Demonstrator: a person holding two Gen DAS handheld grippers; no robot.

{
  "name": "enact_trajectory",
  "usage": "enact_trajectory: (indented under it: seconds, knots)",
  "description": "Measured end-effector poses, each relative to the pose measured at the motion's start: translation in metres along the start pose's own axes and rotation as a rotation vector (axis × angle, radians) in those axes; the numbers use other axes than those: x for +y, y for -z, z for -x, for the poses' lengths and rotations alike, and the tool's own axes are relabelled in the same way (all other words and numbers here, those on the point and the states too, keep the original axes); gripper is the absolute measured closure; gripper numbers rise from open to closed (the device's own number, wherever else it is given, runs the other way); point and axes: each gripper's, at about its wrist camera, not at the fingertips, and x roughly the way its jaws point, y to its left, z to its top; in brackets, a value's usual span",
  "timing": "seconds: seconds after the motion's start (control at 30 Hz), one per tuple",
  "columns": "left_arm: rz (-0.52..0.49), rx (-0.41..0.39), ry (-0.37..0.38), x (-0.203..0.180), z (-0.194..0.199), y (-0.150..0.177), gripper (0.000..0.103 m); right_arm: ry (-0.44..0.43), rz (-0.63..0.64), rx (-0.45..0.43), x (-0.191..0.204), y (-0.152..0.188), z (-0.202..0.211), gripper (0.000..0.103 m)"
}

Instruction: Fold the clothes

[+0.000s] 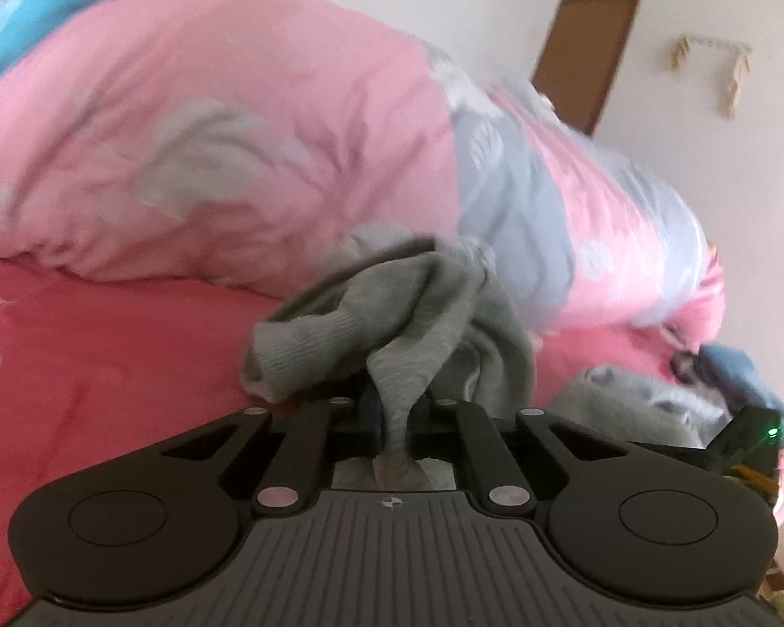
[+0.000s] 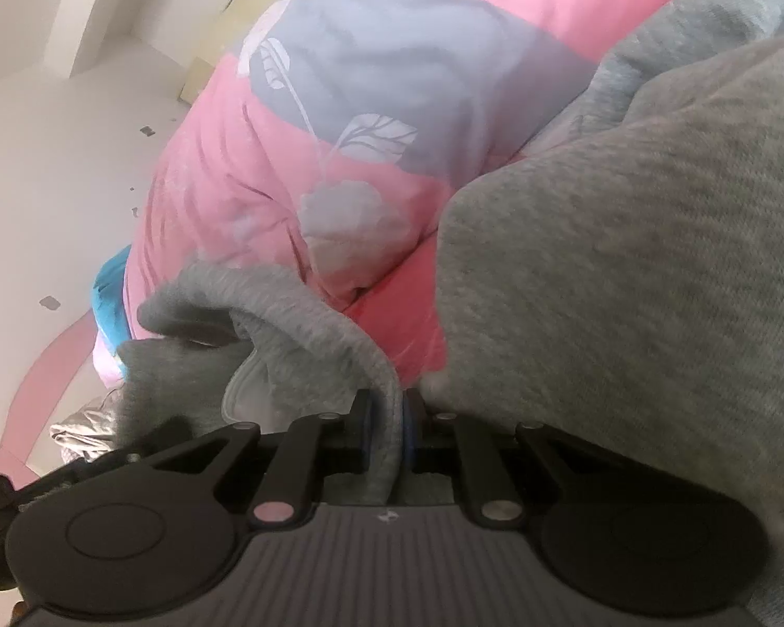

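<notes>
Left wrist view: the left gripper (image 1: 393, 418) points level across the red bedsheet (image 1: 104, 355), pinching a fold of the bunched grey garment (image 1: 407, 313) before the pink duvet (image 1: 209, 130); right wrist view: the right gripper (image 2: 388, 418) is tilted, pinching the grey garment's (image 2: 627, 261) ribbed edge

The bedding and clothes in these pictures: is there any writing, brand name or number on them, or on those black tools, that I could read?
No readable text anywhere.
Red bedsheet: whitish marks at its left edge, too blurred to tell whether they are characters or pattern.
Pink quilt: only leaf and flower prints, no words.
Grey garment: no visible label or print.
Left gripper and right gripper: a small crosshair symbol on each body, no letters.
</notes>
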Motion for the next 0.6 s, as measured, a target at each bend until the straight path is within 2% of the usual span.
enact_trajectory:
  seconds: [0.1,0.3,0.43,0.5,0.53,0.6]
  knots:
    - [0.038,-0.011,-0.036,0.02,0.031,0.008,0.098,-0.006,-0.004,0.007,-0.001,-0.001,0.0,0.09]
    - [0.145,0.084,-0.085,0.06,0.074,0.042,0.098,0.014,0.028,0.043,0.007,-0.004,-0.004,0.086]
    - [0.161,0.127,-0.06,0.072,0.073,0.062,0.096,0.039,0.064,0.072,0.015,-0.006,-0.007,0.078]
    - [0.19,0.117,-0.026,0.08,0.076,0.065,0.093,0.091,0.13,0.082,0.028,-0.003,-0.009,0.076]
    - [0.204,0.107,-0.004,0.083,0.078,0.064,0.09,0.119,0.182,0.084,0.039,-0.002,-0.006,0.073]
    - [0.222,0.087,0.034,0.089,0.08,0.061,0.074,0.177,0.288,0.087,0.061,0.001,-0.001,0.069]
